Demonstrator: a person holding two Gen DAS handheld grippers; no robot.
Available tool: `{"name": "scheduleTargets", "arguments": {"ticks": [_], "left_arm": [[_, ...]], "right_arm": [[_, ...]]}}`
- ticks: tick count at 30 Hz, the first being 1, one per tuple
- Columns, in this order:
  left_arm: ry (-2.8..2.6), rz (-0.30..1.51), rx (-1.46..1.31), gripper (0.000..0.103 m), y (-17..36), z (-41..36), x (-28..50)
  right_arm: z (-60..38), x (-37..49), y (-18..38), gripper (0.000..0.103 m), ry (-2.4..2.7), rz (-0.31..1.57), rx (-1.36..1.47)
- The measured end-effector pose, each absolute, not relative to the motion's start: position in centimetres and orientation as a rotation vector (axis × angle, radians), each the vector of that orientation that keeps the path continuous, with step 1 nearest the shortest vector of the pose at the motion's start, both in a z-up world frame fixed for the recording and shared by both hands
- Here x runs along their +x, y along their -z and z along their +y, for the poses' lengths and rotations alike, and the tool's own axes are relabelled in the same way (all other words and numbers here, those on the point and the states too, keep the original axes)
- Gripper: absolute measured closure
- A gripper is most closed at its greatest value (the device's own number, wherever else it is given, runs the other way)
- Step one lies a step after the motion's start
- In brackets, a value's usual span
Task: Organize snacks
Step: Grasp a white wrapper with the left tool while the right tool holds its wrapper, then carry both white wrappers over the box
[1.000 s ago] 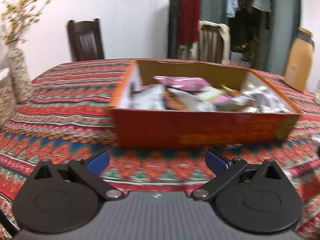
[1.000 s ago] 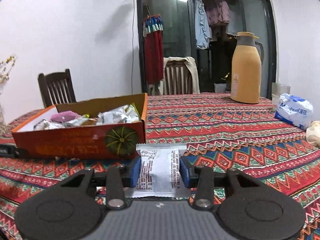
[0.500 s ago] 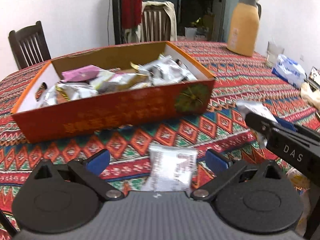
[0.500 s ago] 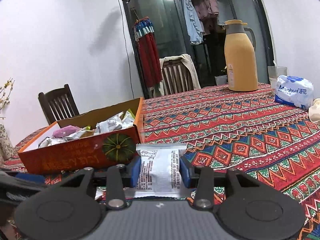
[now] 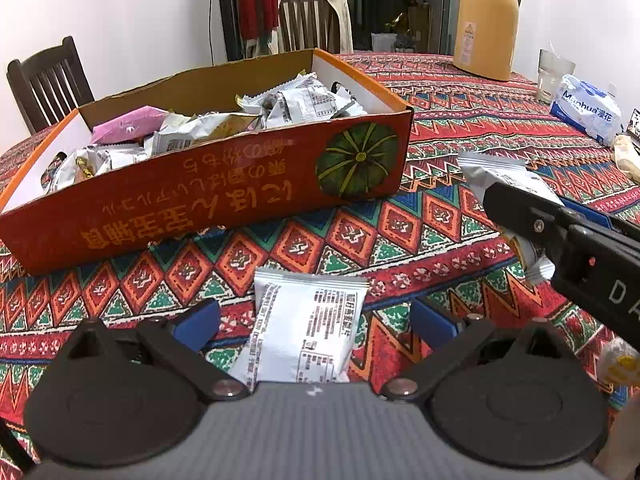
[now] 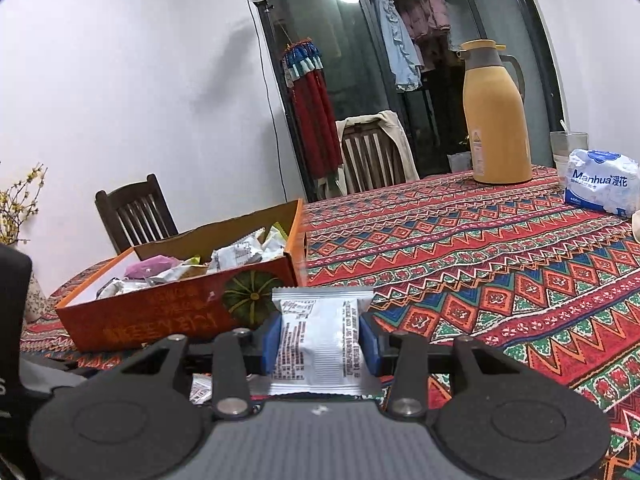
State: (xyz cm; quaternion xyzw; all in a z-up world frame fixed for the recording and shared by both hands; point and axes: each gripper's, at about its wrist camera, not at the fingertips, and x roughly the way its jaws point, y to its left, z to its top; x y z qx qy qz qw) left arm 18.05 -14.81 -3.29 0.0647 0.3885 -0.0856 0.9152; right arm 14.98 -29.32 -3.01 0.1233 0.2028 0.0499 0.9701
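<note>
Left wrist view shows the orange box (image 5: pixel 208 204) up on the left, then a white snack packet (image 5: pixel 304 328) flat on the surface between the left gripper (image 5: pixel 314 320)'s spread fingers, long side pointing away; right gripper (image 6: pixel 320 344) pinches another packet (image 6: pixel 318 340)

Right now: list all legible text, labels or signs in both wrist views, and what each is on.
"Manhua" plus two Chinese characters: blue and white tissue pack.
"DA", cut off by the frame edge: black body of the right gripper.
Yellow characters, upside down, not readable: front of the orange box, beside a green pumpkin picture.
Triangle sign on a label, print too small: yellow thermos.
Black print, too small: white snack packet on the tablecloth, and the held packet.
</note>
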Motion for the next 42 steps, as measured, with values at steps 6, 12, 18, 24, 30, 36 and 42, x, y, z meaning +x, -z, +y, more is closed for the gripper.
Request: {"name": "scheduleTargets", "arguments": {"ticks": [6,12,18,24,30,36,42], "left_arm": [[0.179,0.806,0.105,0.001,3.3,-14.4,18.1],[0.176,0.787,0.085,0.031,2.8,-14.1,17.1],[0.185,0.775,0.057,0.058,2.3,-13.1,16.8],[0.196,0.762,0.031,0.06,1.9,-12.3,16.5],[0.188,0.716,-0.005,0.06,0.6,-10.3,16.0],[0.191,0.664,-0.044,0.06,-1.0,-8.1,15.5],[0.199,0.588,-0.064,0.06,-3.3,-6.1,15.4]], "right_arm": [[-29.3,14.9,3.0,0.062,-0.109,0.403,0.247],[-29.2,14.9,3.0,0.061,-0.117,0.401,0.245],[-29.0,15.0,3.0,0.061,-0.133,0.406,0.233],[-28.8,15.4,3.1,0.062,-0.126,0.434,0.226],[-27.9,16.3,3.4,0.046,-0.154,0.508,0.177],[-25.9,18.1,4.3,0.061,-0.151,0.659,0.063],[-25.2,17.5,3.9,0.064,-0.106,0.624,0.025]]}}
